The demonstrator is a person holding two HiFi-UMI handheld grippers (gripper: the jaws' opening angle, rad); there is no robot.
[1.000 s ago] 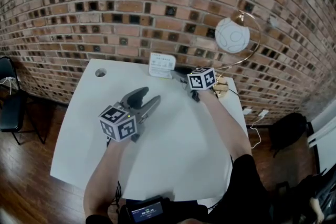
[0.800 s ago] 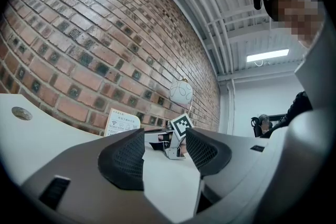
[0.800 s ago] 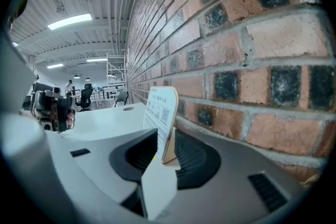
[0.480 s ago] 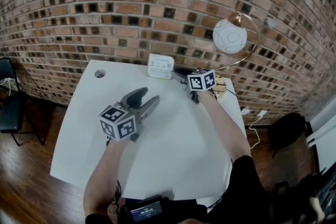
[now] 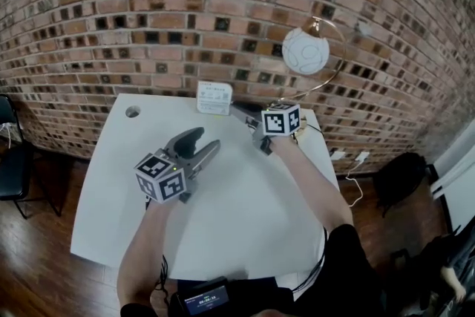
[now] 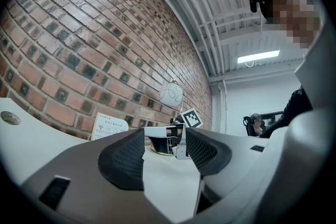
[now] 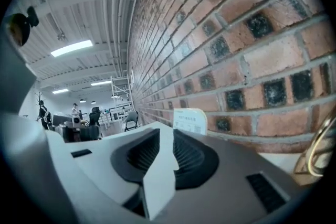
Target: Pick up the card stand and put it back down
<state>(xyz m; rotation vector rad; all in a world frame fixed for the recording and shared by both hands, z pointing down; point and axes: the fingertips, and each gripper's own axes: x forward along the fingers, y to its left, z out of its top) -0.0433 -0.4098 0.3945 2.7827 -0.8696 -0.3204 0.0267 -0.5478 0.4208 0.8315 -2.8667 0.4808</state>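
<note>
Plainly the stand is not yet held: it sits upright at the tabletop's far edge, against the brick wall. The right gripper points at it from near, jaws closing with nothing between them. If they meet too early, the tips may knock the thin card over or push it into the wall. The left gripper hovers mid-tabletop, jaws apart, empty. The stand looks like a glossy white printed card with rounded corners, likely light and slippery. The tabletop is smooth white and the pads are ribbed black.

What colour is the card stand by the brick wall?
White with small print; the card stand shows best in the left gripper view.
</note>
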